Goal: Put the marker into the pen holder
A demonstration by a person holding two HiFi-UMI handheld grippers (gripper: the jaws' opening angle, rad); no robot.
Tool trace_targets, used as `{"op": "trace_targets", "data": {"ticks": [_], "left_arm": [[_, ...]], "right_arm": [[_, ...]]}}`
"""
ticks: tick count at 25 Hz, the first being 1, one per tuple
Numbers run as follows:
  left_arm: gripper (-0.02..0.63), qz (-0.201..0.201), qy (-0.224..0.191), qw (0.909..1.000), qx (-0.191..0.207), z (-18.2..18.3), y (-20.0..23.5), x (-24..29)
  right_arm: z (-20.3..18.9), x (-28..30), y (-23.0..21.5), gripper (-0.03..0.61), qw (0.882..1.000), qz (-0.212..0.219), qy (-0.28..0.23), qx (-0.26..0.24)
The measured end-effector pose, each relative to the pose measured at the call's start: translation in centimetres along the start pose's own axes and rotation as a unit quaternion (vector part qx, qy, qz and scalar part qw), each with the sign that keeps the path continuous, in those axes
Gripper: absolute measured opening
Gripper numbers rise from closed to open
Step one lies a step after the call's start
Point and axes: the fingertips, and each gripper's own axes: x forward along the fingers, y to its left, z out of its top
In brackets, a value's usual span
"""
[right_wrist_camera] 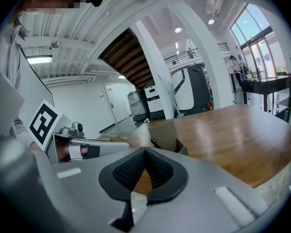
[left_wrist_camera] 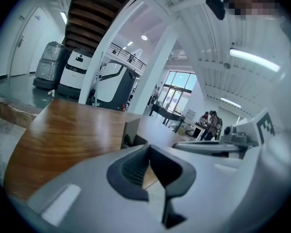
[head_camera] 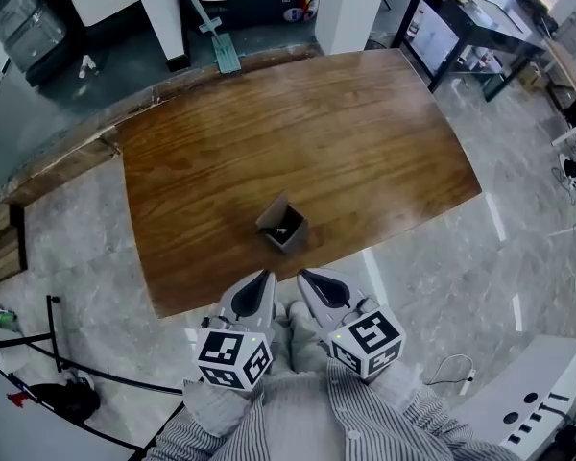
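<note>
A small brown box, the pen holder (head_camera: 282, 225), stands open-topped near the front edge of the wooden table (head_camera: 298, 133). A dark marker (right_wrist_camera: 155, 143) leans inside it, and its tip (head_camera: 281, 230) shows at the holder's mouth. My left gripper (head_camera: 263, 280) and right gripper (head_camera: 307, 279) hover side by side just off the table's front edge, a little short of the holder. Both are shut with nothing between the jaws. The holder (left_wrist_camera: 132, 135) sits just beyond the shut left gripper (left_wrist_camera: 148, 150). It also rises behind the shut right gripper (right_wrist_camera: 145, 153).
The table's front edge (head_camera: 269, 281) runs right under the jaws, with tiled floor below. A white pillar (head_camera: 159, 12) and a mop (head_camera: 211, 27) stand beyond the far edge. A black desk (head_camera: 470, 27) is at the upper right, and a black stand with cables (head_camera: 58, 373) at the lower left.
</note>
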Motion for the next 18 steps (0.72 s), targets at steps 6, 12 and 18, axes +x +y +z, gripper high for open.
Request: {"op": "trace_targets", "data": {"ticks": [6, 12, 18], "left_arm": [[0.008, 0.014, -0.013, 0.9997, 0.015, 0.6, -0.3, -0.4], [0.008, 0.011, -0.018, 0.9997, 0.008, 0.4, -0.1, -0.9], [0.008, 0.002, -0.022, 0.9998, 0.002, 0.8, -0.4, -1.5]], "right_arm": [[0.0, 0.1, 0.2, -0.002, 1.000, -0.008, 0.000, -0.007], [-0.3, 0.5, 0.3, -0.002, 1.000, -0.012, 0.004, -0.014], [-0.3, 0.0, 1.1, -0.002, 0.999, -0.013, 0.015, -0.027]]}}
